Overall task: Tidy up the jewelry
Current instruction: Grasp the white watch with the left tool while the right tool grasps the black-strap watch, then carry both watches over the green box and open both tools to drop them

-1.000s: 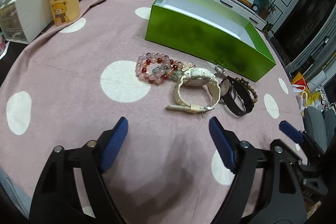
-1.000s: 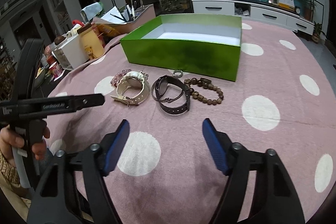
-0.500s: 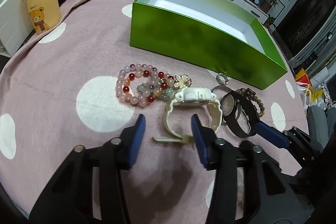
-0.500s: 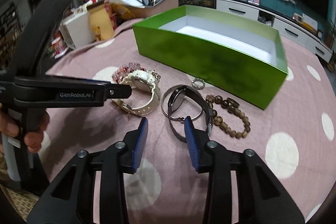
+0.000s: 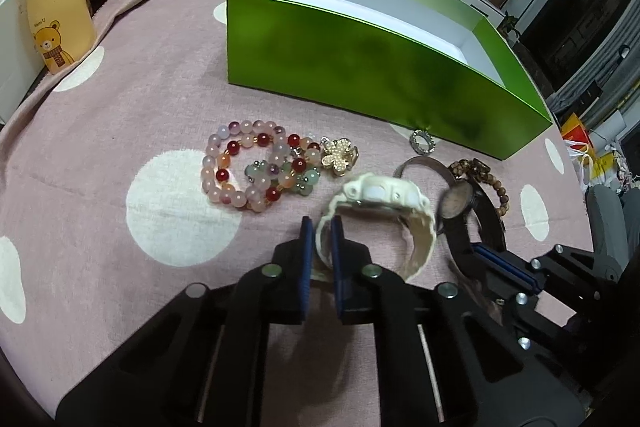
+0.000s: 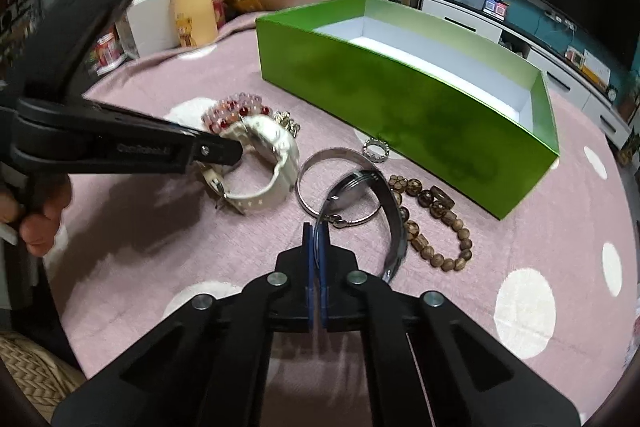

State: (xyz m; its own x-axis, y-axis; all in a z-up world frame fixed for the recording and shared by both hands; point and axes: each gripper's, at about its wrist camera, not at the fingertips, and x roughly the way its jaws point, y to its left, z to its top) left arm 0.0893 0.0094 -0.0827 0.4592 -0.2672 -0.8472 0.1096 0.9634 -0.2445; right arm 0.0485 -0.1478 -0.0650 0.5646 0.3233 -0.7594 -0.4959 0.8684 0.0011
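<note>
Left gripper [image 5: 319,227] clamps the cream watch [image 5: 380,205] strap; right gripper [image 6: 315,231] pinches the dark watch [image 6: 362,195] band

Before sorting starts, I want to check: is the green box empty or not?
Empty, as far as visible: the green box shows only bare white floor; the strip behind its near wall is hidden.

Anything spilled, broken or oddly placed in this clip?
Nothing stands out. The green box sits upright and open; bracelets, ring and brooch lie beside it. Left gripper pinches the cream watch, right gripper the dark watch.
</note>
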